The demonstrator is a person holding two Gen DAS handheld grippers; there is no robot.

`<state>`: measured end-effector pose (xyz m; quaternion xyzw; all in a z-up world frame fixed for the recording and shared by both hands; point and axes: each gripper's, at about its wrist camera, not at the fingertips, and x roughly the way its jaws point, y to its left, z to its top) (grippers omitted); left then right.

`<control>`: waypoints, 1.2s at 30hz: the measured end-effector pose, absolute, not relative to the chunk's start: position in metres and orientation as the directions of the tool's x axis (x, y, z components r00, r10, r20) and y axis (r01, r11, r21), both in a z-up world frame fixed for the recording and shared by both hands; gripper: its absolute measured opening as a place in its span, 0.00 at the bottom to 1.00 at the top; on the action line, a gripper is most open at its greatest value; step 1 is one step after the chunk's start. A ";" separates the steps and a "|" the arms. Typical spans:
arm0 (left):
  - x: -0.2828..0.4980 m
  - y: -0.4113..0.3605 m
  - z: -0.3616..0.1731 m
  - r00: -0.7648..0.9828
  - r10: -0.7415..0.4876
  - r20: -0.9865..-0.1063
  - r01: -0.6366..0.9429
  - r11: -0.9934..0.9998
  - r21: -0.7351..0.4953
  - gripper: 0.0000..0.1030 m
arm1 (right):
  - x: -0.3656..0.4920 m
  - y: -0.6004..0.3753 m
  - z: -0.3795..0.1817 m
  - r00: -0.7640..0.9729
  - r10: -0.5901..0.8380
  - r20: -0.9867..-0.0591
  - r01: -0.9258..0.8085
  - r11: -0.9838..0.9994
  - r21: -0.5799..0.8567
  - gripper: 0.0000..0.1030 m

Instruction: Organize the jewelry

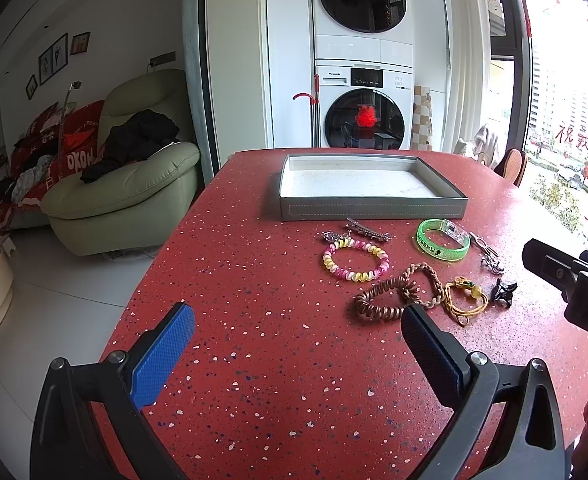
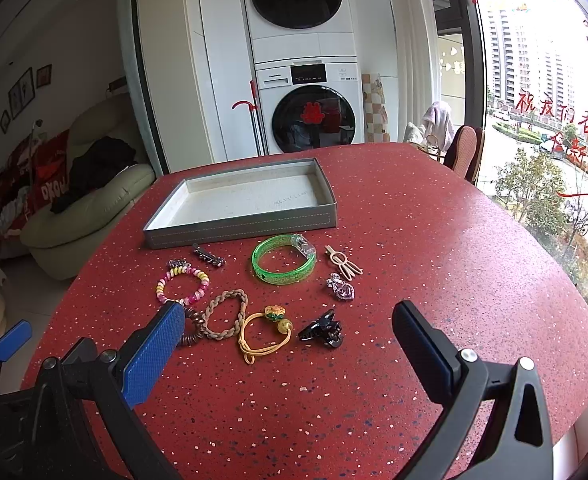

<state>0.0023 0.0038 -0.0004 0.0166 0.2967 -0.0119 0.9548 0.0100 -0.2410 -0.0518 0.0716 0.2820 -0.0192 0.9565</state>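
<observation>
Hovering wide apart, both grippers (image 1: 297,336) (image 2: 290,332) above scattered jewelry (image 2: 282,266)

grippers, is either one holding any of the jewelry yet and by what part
Nothing is held. The left gripper and right gripper are both open above the red table, empty.

Left gripper (image 1: 295,338): matte black plastic frame with two angled arms and triangular cut-outs in their bases.
Left pads (image 1: 162,354): flat blue rubber with fine diamond texture, backed by black plates.
Left screws: round silver bolts at each arm's hinge.
Right gripper (image 2: 288,340): same black frame, silver bolts, triangular openings.
Right pads (image 2: 154,356): textured blue with stitched-looking edge line.
</observation>
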 end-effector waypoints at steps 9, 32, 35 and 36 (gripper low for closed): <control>0.003 0.004 0.001 0.823 -0.014 -0.568 0.032 0.999 0.021 1.00 | 0.010 -0.241 -0.051 0.839 0.005 -0.543 0.076 0.989 0.126 1.00; 0.001 0.007 -0.005 0.816 -0.013 -0.578 0.032 0.999 0.024 1.00 | 0.011 -0.244 -0.054 0.836 0.015 -0.549 0.076 0.987 0.143 1.00; 0.004 0.007 -0.006 0.810 -0.005 -0.586 0.028 0.999 0.030 1.00 | 0.013 -0.245 -0.056 0.831 0.017 -0.556 0.077 0.986 0.146 1.00; 0.006 0.006 -0.007 0.806 -0.006 -0.593 0.030 0.999 0.031 1.00 | 0.013 -0.246 -0.057 0.829 0.019 -0.559 0.078 0.986 0.149 1.00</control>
